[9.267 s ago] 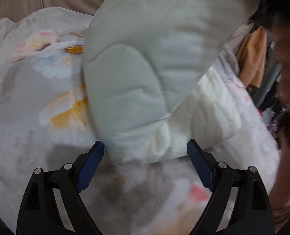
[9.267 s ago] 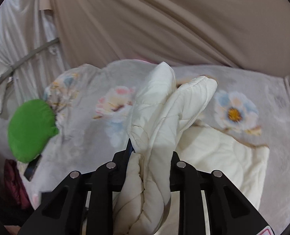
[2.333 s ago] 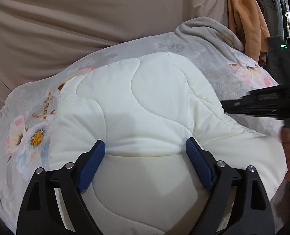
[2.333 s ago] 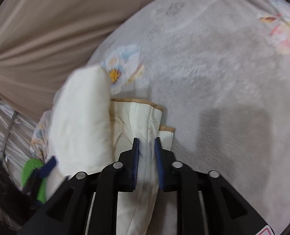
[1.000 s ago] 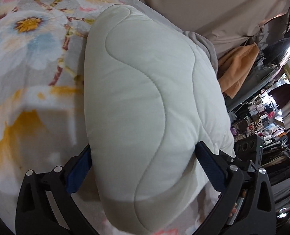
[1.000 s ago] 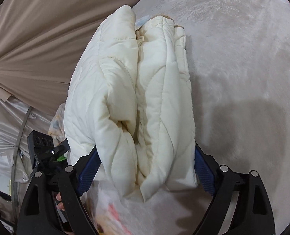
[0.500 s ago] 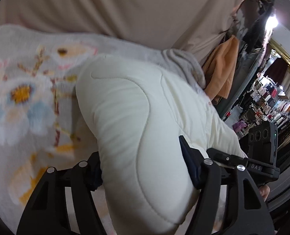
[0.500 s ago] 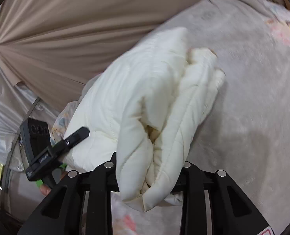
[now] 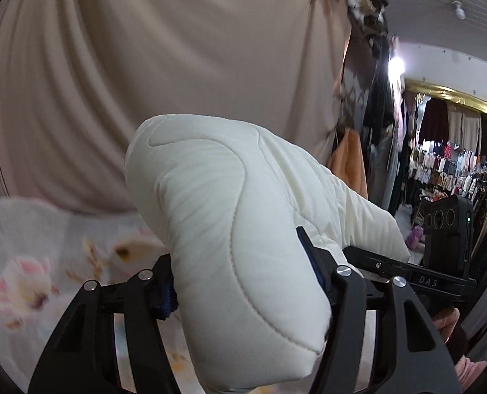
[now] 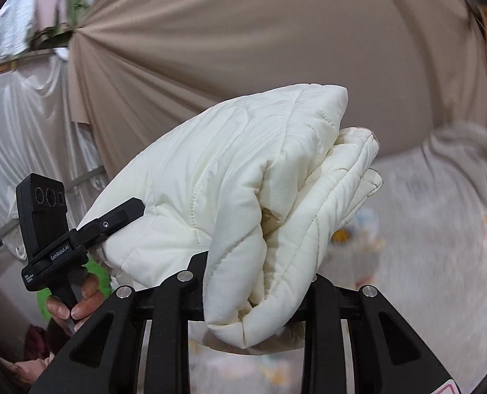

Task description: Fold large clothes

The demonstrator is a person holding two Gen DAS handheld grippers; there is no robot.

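A: Containers? None hold anything. The only carrier is the pair of claws. The folded quilted coat (image 9: 230, 229) hangs between them, lifted clear of the floral blanket (image 9: 39, 249) that lies below and behind it.

B: Grip states?

A: Left gripper (image 9: 240, 279): jaws closing, blue pads pressed into the padded bundle from both sides, the fabric bulging out past them. Right gripper (image 10: 253, 282): jaws narrow, clamped on the other end, where the layers show as a thick roll (image 10: 276, 229).

B: Material?

A: Cream, puffy, with curved stitch lines; smooth shell on the left end, stacked folded edges (image 10: 358, 170) on the right end. The blanket is pale grey plush with blurred pink and yellow flowers.

B: Edges and room?

A: A beige draped curtain (image 9: 145, 65) fills the far side. White sheeting (image 10: 20, 124) hangs at far left in the right wrist view. Clothes racks (image 9: 440, 170) and an orange garment (image 9: 348, 164) stand to the right in the left wrist view. Each view shows the opposite gripper's handle in a hand (image 10: 76, 305), touching the bundle's end.
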